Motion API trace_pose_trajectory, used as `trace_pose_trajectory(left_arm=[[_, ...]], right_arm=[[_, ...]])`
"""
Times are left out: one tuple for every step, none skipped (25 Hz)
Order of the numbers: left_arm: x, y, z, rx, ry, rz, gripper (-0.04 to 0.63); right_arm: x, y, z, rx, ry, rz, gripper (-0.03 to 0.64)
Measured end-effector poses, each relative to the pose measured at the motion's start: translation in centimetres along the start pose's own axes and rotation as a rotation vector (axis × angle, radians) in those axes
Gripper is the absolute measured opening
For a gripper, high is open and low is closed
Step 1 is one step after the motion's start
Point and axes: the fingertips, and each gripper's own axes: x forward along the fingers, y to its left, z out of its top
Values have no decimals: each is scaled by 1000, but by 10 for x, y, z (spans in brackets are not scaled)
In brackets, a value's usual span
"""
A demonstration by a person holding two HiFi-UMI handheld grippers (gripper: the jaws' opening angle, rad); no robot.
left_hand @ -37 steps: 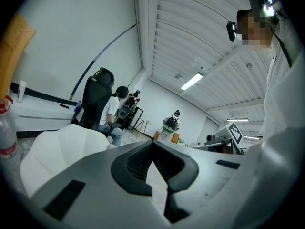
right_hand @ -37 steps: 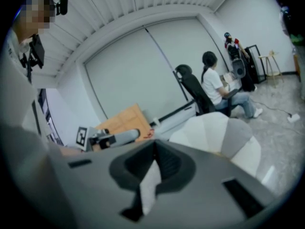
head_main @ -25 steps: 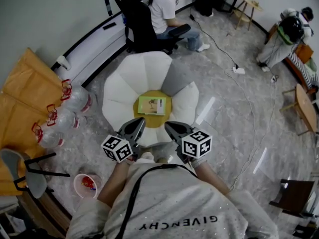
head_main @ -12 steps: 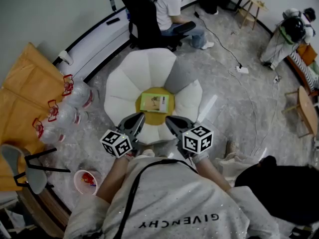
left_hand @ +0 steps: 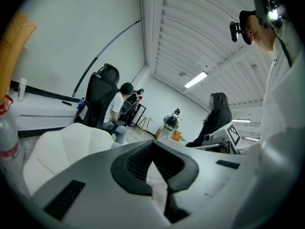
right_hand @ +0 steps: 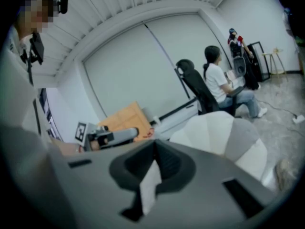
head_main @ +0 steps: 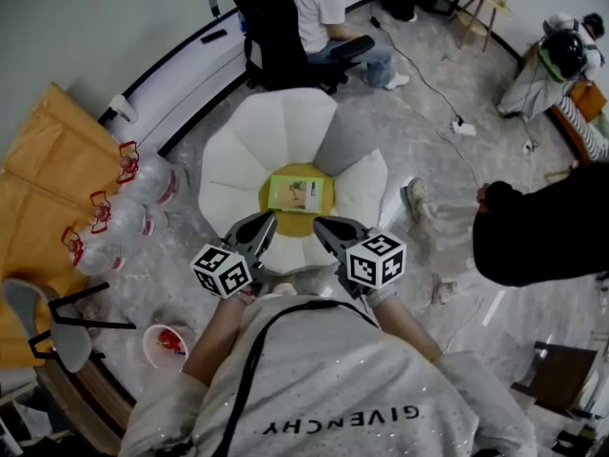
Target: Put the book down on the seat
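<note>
Yellow seat [head_main: 295, 225] bears book [head_main: 296, 193], long axis left-right, just beyond our left gripper [head_main: 259, 227] and right gripper [head_main: 326, 227], midway between them; both sets of jaws closed on nothing.

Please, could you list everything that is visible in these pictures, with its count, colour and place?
book: one, pale green, flat on the chair's yellow middle.
chair: one, white petals and one grey petal, centre of the floor.
water bottles: three, clear with red handles, left.
bucket: one, pink, lower left.
office chair: one, black, top; a person sits in it.
left tongs: one, grey, shut, at the chair's near edge.
right tongs: one, grey, shut, beside them.
</note>
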Motion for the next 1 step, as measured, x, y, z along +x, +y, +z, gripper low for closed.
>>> trace_pose_trajectory(left_arm=[[1, 1, 0, -1, 1, 0, 23]], right_arm=[[2, 0, -1, 1, 4, 3, 15]])
